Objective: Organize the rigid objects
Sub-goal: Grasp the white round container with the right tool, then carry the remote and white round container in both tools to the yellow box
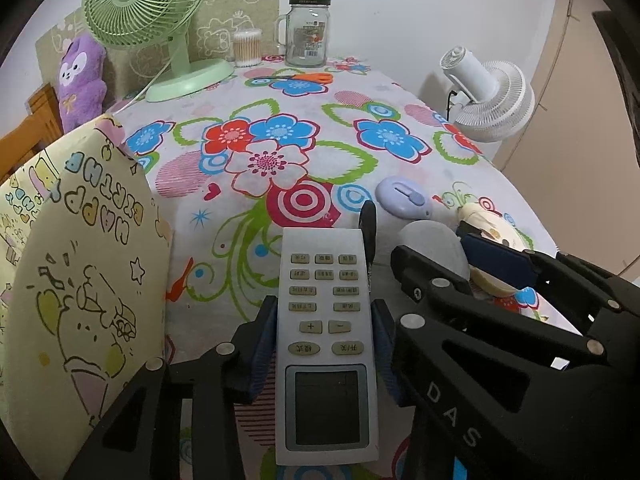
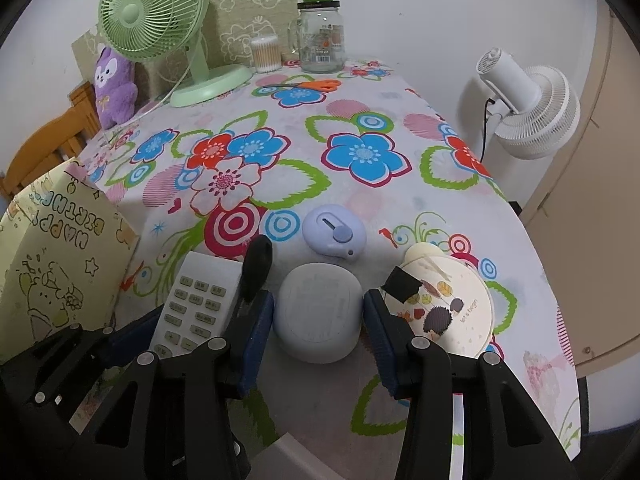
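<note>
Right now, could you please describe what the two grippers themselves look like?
Both the left gripper and the right gripper are black angular frames with silver round rivets and blue-padded jaws. White letters "DAS" mark the right one's side. No sleeves or cables show.

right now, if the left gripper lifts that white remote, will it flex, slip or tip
The white remote looks like a hard plastic shell, so it probably stays stiff. The left gripper clamps its smooth side edges low on the body, near the screen, so the long button end may dip forward or slide a little. It seems light for its length, so a steady lift should likely hold.
</note>
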